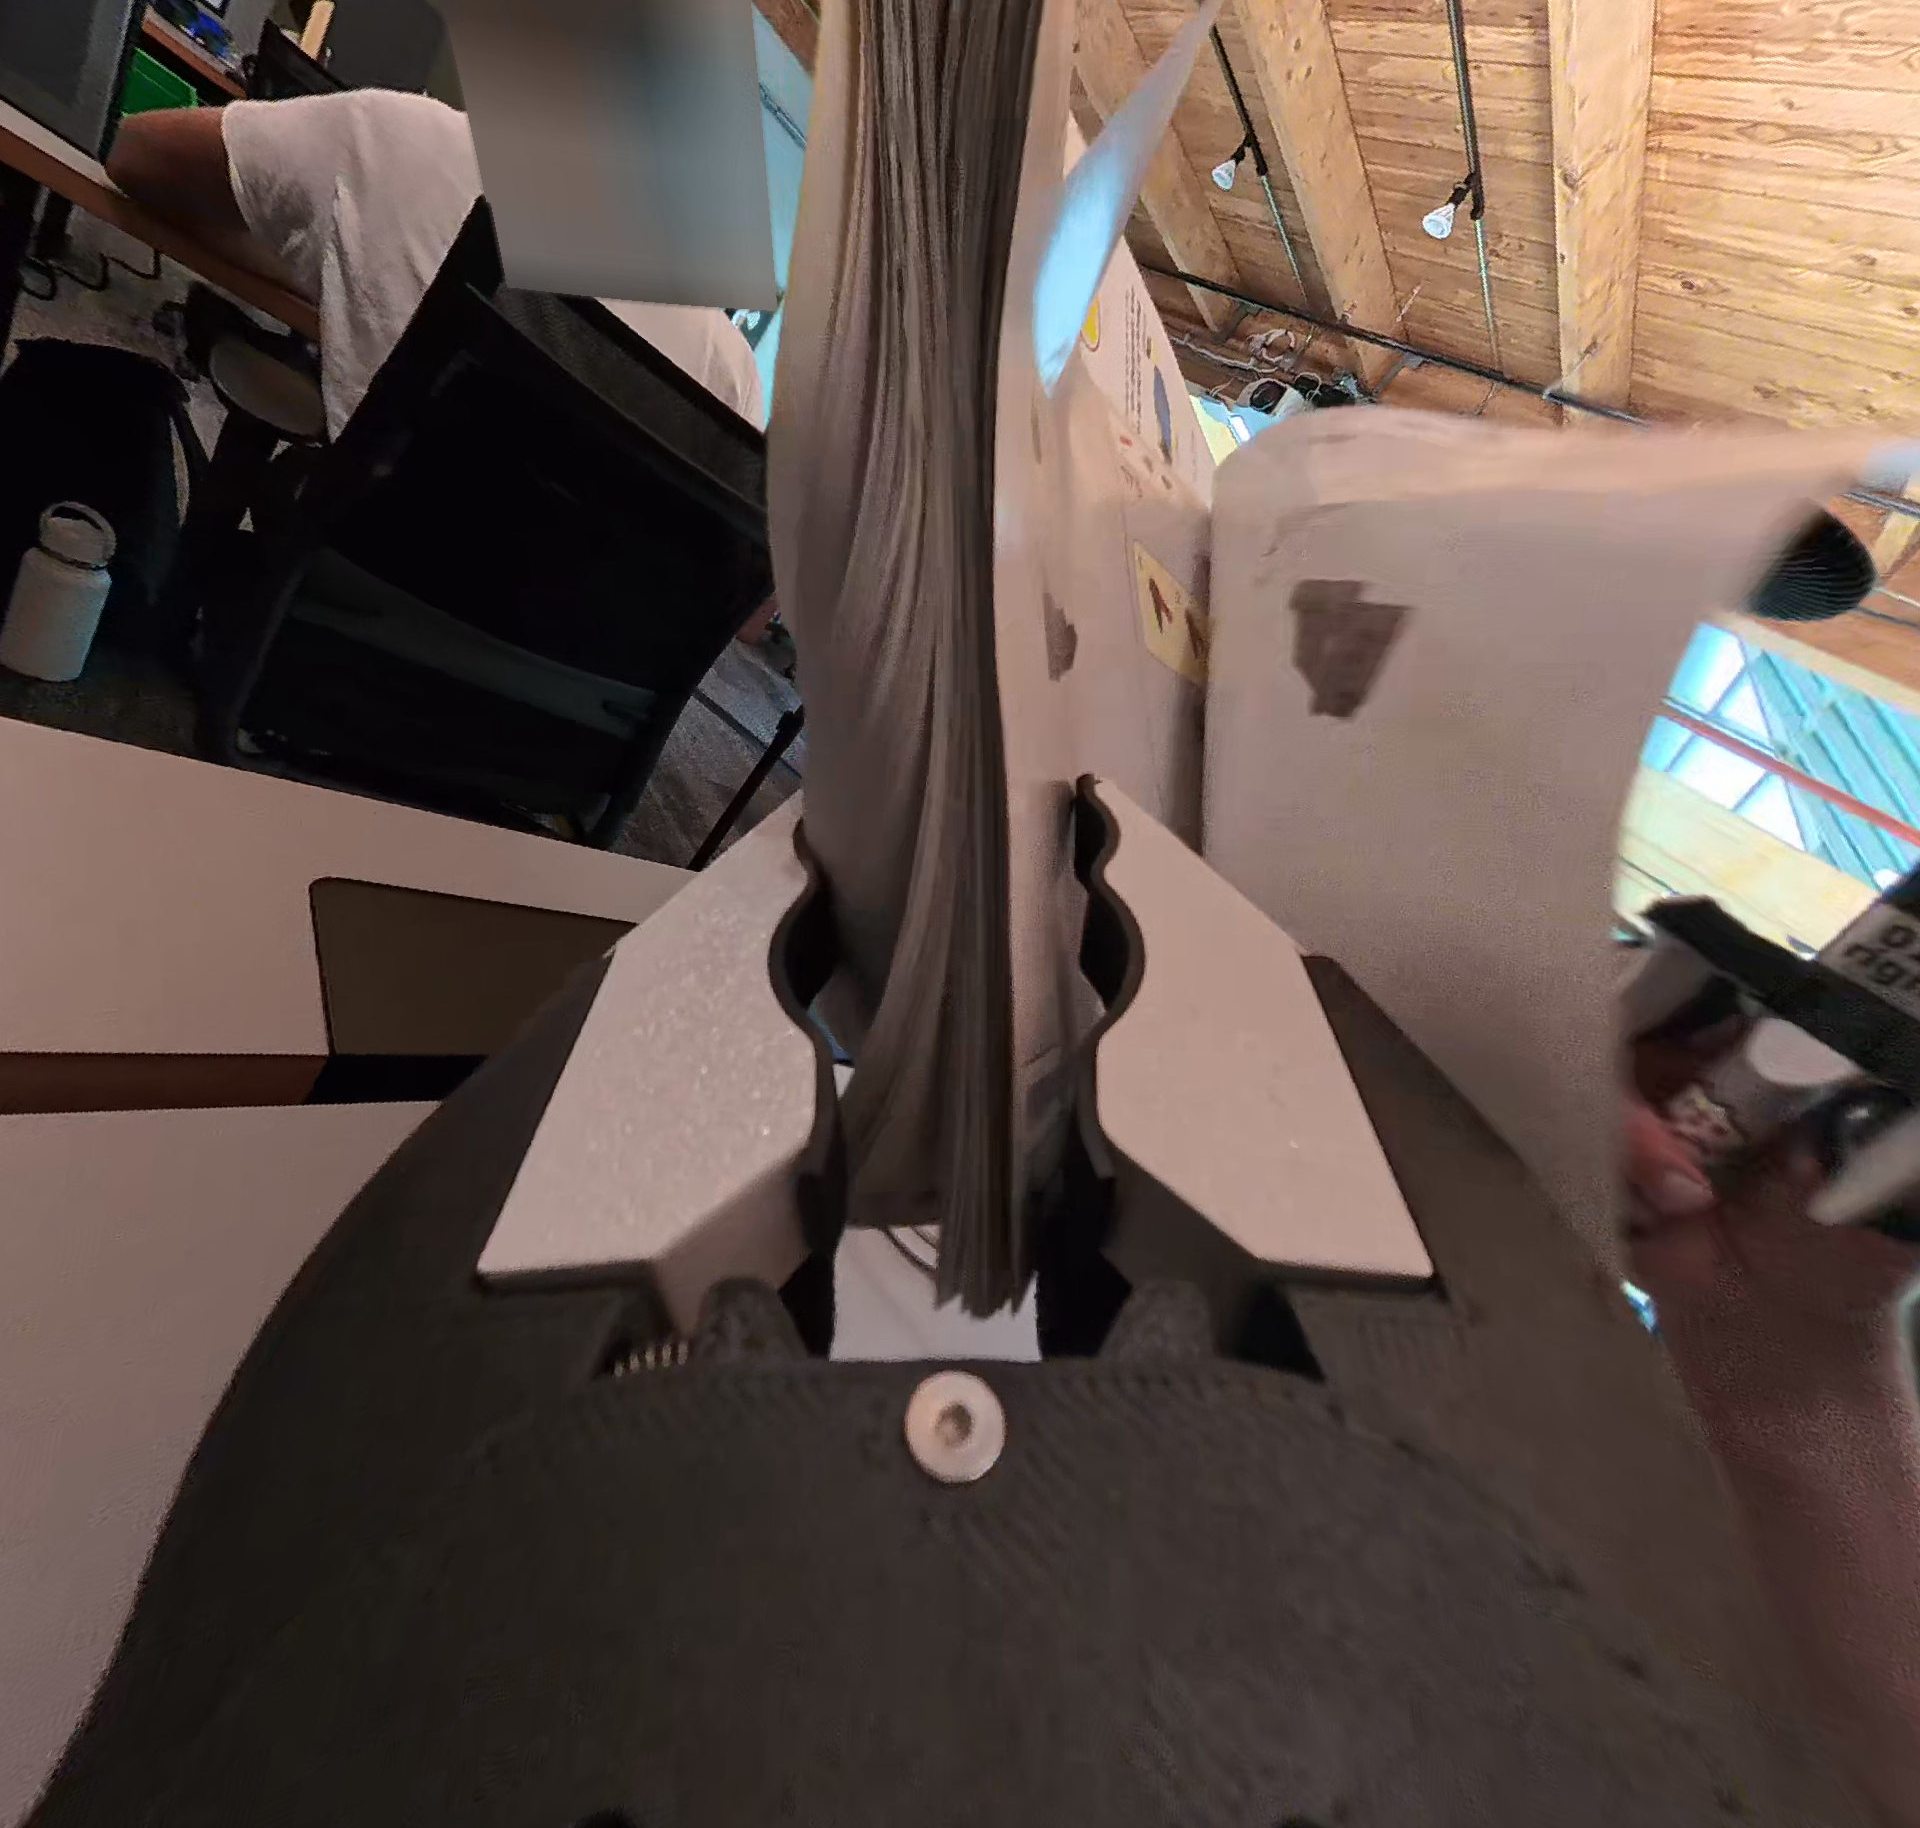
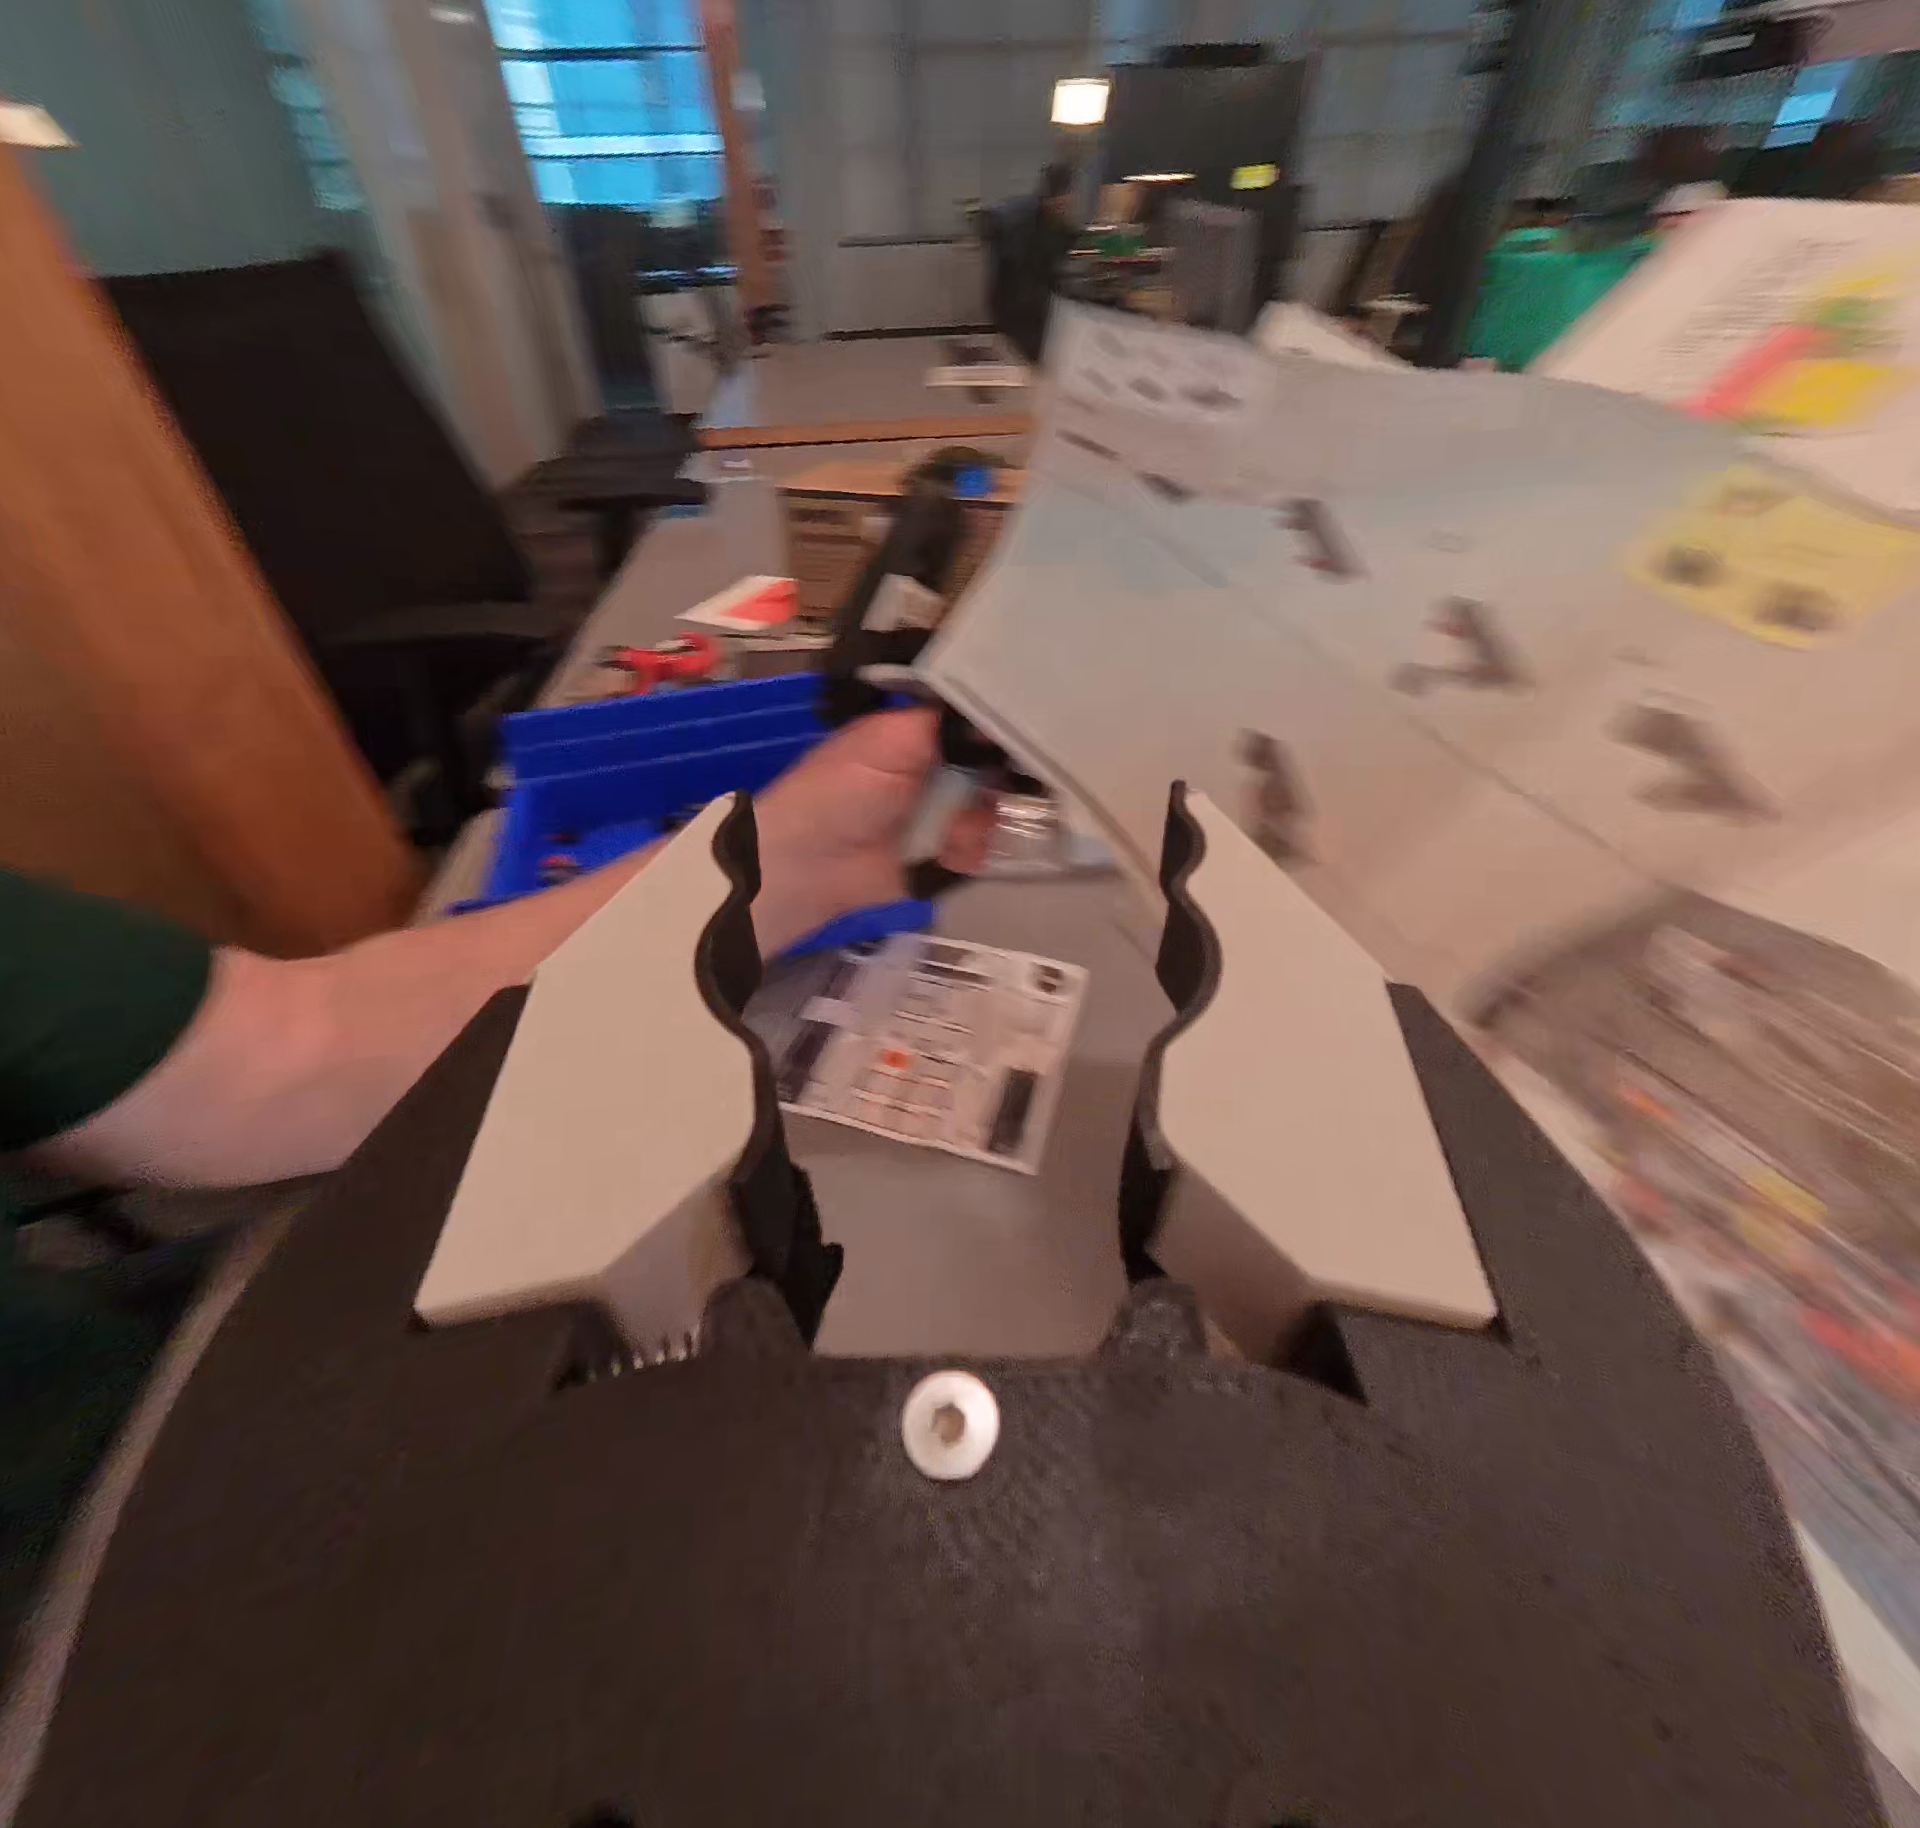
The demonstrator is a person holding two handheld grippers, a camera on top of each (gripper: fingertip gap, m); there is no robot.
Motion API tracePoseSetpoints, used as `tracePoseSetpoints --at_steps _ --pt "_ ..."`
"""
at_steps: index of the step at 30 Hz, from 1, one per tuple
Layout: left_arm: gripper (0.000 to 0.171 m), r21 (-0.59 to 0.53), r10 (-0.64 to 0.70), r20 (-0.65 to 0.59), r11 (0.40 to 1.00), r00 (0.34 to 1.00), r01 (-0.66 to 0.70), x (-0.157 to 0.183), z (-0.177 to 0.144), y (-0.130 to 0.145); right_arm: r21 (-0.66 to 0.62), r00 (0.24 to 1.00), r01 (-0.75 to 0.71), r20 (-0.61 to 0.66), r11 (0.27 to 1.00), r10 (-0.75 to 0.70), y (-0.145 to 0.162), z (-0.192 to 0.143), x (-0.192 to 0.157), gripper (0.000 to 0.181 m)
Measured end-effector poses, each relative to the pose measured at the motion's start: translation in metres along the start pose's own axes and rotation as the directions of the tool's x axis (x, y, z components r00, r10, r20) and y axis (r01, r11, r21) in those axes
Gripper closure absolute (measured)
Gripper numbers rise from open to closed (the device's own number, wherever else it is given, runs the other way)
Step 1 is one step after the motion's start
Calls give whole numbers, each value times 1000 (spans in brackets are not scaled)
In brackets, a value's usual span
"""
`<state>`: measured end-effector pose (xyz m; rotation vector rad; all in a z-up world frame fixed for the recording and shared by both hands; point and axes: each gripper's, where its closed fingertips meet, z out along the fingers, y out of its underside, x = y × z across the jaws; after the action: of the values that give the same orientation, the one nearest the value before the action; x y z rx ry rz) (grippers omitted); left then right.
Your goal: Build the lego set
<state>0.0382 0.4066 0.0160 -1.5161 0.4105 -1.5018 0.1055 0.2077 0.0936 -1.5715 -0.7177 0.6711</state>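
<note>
My left gripper (image 1: 940,812) is shut on the thick instruction booklet (image 1: 935,531) and holds it upright by its spine, with the pages fanning up and to the right (image 1: 1455,739). In the right wrist view the booklet (image 2: 1403,635) is open in the air, blurred by motion. The left gripper (image 2: 904,635) and the hand holding it (image 2: 842,822) are at its lower left corner. My right gripper (image 2: 958,796) is open and empty, just below and in front of the booklet. No loose bricks can be made out.
A blue bin (image 2: 644,750) stands on the grey table (image 2: 966,1259) behind the hand. A small printed leaflet (image 2: 935,1040) lies flat ahead of my right gripper. A colourful printed surface (image 2: 1714,1207) lies at the right. A seated person (image 1: 343,220) and a black chair (image 1: 499,552) are beyond the table.
</note>
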Motion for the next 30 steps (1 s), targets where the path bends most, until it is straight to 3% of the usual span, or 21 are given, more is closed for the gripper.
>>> tracePoseSetpoints --at_steps 2,4,7,11,14,23,30 --pt "125 -2 1 -20 1000 1000 -1 2 0 0 -58 971 16 -238 998 -30 19 -42 53 94" --pt "116 7 -15 -55 1000 998 15 6 0 -2 -145 882 -13 -467 989 -57 44 -89 103 88" --pt "103 25 -19 -109 999 994 22 11 -3 -6 -197 792 -52 -605 979 -79 67 -132 149 87" --pt "91 74 -31 -183 996 983 45 21 -15 -21 -236 771 -87 -631 968 -85 86 -140 178 86" --pt "86 85 -20 -215 996 976 39 26 -20 -27 -333 743 -66 -646 941 -177 97 -139 192 86" --pt "72 133 -71 -367 983 927 128 35 -36 -42 -377 723 -27 -647 926 -243 99 -144 197 105" --pt "72 117 -50 -383 988 922 102 40 -41 -45 -430 697 -9 -650 903 -303 99 -150 202 120"
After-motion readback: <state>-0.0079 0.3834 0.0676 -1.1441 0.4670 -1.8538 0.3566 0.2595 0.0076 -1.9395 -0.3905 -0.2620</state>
